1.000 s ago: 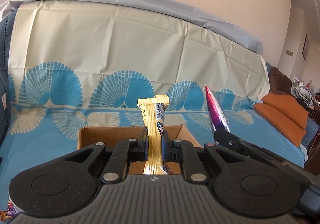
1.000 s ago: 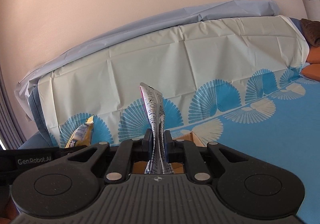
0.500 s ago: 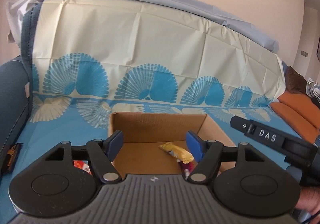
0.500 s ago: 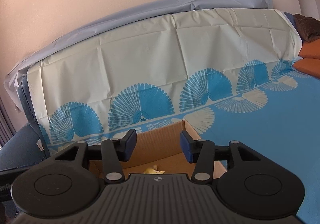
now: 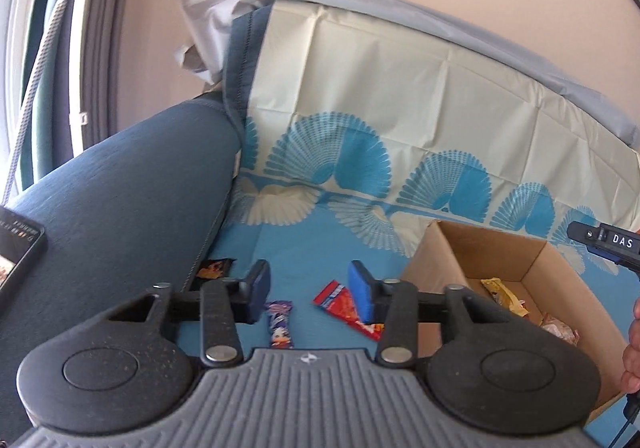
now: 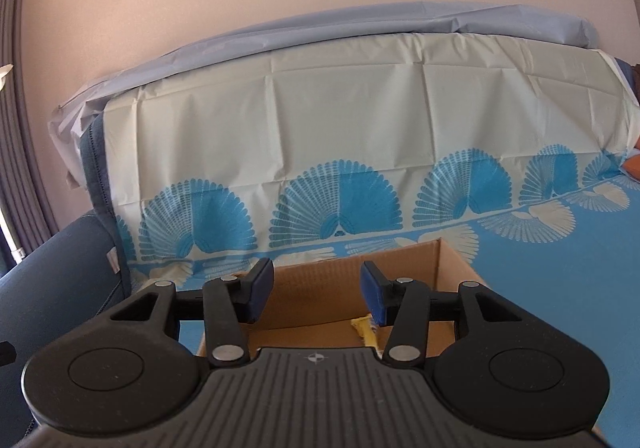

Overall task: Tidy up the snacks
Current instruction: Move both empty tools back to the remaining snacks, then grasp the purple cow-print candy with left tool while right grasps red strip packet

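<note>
Now both grippers are empty. Left gripper (image 5: 307,294) hangs over the blue cloth (image 5: 304,248), jaws apart and just been closing in; nothing is pinched, though a purple wrapper (image 5: 280,322) lies on the cloth below the gap. Just right of it, partly behind the right pad, a red packet (image 5: 344,306). A dark orange-printed packet (image 5: 216,268) sits against the sofa arm (image 5: 120,199), well left of the others. A phone (image 5: 18,252) rests on that arm at the frame edge.

Cardboard box (image 5: 492,252) stands open on the cloth to the right. Inside it: a yellow packet (image 5: 502,294) and, nearer the right wall, a pale wrapper (image 5: 560,332), possibly more beneath; view is poor there.

Right gripper (image 6: 316,298) is held level over the box's near edge (image 6: 340,280), jaws spread and nothing between them. A corner of the yellow packet (image 6: 362,330) shows on the box floor under the right pad. A hand (image 5: 632,344) shows at the left view's right edge.
</note>
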Available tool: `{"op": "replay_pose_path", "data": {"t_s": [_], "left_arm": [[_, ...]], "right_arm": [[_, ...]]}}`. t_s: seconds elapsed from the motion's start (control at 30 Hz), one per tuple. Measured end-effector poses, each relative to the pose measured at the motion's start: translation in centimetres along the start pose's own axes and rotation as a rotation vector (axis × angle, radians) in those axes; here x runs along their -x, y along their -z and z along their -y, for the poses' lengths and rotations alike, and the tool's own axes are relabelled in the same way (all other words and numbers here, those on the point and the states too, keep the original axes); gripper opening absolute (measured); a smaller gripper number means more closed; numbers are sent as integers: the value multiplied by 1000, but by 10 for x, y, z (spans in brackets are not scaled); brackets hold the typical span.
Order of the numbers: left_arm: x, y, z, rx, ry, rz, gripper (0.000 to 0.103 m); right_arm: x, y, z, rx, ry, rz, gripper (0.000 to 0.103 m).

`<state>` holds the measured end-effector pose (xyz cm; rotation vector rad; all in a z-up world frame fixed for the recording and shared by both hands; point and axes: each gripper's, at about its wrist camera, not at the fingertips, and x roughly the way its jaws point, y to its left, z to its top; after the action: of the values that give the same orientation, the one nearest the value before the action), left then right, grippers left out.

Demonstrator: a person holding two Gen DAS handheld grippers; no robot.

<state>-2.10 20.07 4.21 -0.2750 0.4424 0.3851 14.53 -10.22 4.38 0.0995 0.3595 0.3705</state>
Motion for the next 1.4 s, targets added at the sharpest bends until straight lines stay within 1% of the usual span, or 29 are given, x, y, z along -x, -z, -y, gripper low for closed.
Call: {"op": "replay_pose_path", "data": {"t_s": [0.03,0.07,0.1,0.13,0.17,0.27,0.33,0.4,0.47,0.5,0.53,0.57,0.6,0.63,0.67,0.7,0.77,0.8,0.83,0.87,0.9,0.97,1.0,1.03,1.17,1.23,1.3,1.37,1.4], "left_arm": [[1,1,-12,23,-8,-11,18],[2,3,-22,38,-19,-22,12],[2,5,-29,41,-32,-31,9],[2,7,-35,43,-36,-37,9],[2,10,-40,45,-33,-44,9],[-7,19,-48,49,-28,-73,9],[-21,27,-52,60,-10,-115,9],[-37,36,-51,55,12,-156,9],[-57,42,-48,40,30,-195,12],[-70,44,-46,33,39,-215,17],[-81,45,-43,24,49,-229,29],[-93,46,-39,14,51,-238,39],[-103,45,-37,8,50,-245,58],[-114,45,-35,5,55,-252,65],[-128,43,-32,6,62,-262,67],[-141,42,-30,6,72,-280,69],[-166,42,-27,-6,94,-348,70],[-176,43,-26,-21,93,-374,69],[-183,45,-26,-42,93,-394,58],[-188,47,-26,-59,105,-418,43],[-191,49,-28,-69,114,-446,18],[-180,51,-37,-64,115,-427,16],[-171,52,-42,-50,112,-417,16],[-162,53,-48,-22,100,-414,16],[-127,70,-67,140,51,-409,16],[-118,74,-67,174,31,-402,16],[-110,73,-67,217,20,-377,16],[-107,75,-68,245,14,-366,16],[-106,74,-68,247,9,-356,16]], "right_arm": [[0,3,-9,10,-26,-7,40],[0,7,-19,20,-53,-10,29],[1,10,-30,31,-76,-9,24],[3,14,-41,43,-106,-7,17],[5,18,-53,53,-145,-9,12],[11,30,-89,91,-246,-25,12],[13,42,-111,128,-296,-53,12],[13,53,-130,155,-324,-89,12],[11,62,-144,190,-330,-127,12],[10,66,-149,202,-324,-146,12],[7,69,-152,206,-316,-162,14],[4,73,-152,205,-310,-180,18],[0,76,-152,202,-301,-197,21],[-4,78,-151,199,-286,-211,29],[-8,80,-150,196,-270,-220,33],[-11,82,-149,194,-257,-226,34],[-15,85,-148,195,-236,-236,39],[-18,87,-147,197,-228,-240,40],[-19,89,-147,200,-221,-244,43],[-20,91,-147,205,-217,-248,46],[-21,93,-148,212,-214,-252,47],[-22,98,-150,230,-211,-256,51],[-22,100,-151,241,-209,-259,51],[-24,102,-153,252,-211,-264,51],[-24,107,-161,302,-237,-272,51],[-25,106,-165,315,-248,-286,51],[-31,102,-171,324,-244,-301,56],[-43,94,-179,320,-232,-320,66],[-52,90,-185,318,-220,-336,69]]}}
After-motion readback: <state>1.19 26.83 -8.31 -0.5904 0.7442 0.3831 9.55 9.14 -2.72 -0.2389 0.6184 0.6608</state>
